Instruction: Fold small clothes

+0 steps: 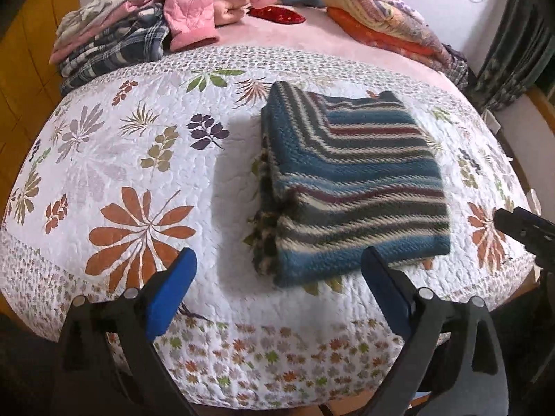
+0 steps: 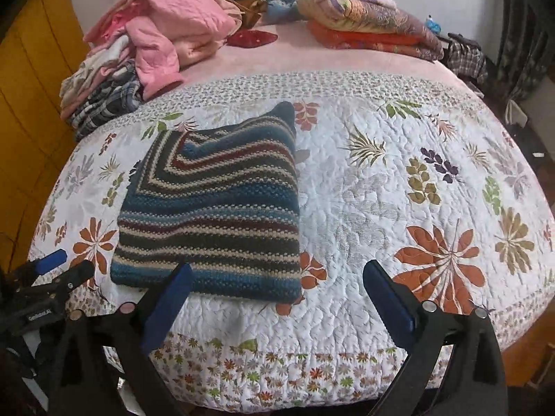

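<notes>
A striped knit sweater (image 1: 350, 180) in blue, cream and maroon lies folded into a thick square on the floral quilt (image 1: 138, 159). In the right wrist view the same sweater (image 2: 215, 215) rests left of centre. My left gripper (image 1: 279, 263) hovers open over the quilt's near edge, its right finger just in front of the sweater's near corner, holding nothing. My right gripper (image 2: 277, 277) is open too, low by the sweater's near edge, empty. The right gripper's tip (image 1: 520, 228) shows at the right edge of the left wrist view; the left gripper (image 2: 52, 270) shows at far left in the right wrist view.
A heap of pink, plaid and patterned clothes (image 2: 138, 55) sits at the bed's far left. Folded blankets (image 2: 367, 17) lie at the far right, with a red item (image 2: 253, 38) between them. The quilt (image 2: 399, 190) stretches bare to the sweater's right. Wooden furniture (image 2: 31, 86) flanks the left.
</notes>
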`<act>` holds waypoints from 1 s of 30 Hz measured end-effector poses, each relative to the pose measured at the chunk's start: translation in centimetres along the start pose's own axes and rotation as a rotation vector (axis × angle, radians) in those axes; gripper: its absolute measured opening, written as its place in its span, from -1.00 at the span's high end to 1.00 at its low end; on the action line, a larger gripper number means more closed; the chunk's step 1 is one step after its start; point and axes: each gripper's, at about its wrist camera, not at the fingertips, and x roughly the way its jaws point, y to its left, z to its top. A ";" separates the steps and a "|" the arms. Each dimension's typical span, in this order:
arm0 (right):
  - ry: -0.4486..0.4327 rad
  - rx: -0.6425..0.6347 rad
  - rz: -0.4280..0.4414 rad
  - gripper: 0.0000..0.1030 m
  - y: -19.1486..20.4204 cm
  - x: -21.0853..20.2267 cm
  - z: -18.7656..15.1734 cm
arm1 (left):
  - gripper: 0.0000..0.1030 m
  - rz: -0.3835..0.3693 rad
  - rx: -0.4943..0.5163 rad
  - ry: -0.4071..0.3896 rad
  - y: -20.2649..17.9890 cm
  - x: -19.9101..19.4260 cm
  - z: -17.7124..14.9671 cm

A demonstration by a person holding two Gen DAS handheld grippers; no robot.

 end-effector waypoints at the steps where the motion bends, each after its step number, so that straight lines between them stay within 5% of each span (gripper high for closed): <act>1: 0.003 -0.003 -0.006 -0.92 0.2 -0.1 -0.2 | -0.84 -0.005 -0.010 -0.003 0.0 -0.3 -0.1; 11: 0.002 -0.039 -0.137 -0.92 1.3 -1.4 -1.6 | -0.86 -0.003 0.005 -0.066 -0.4 -2.6 -0.8; 30: 0.004 0.010 -0.072 -0.92 1.1 -2.3 -3.1 | -0.86 0.009 0.040 -0.054 -1.6 -2.8 -2.5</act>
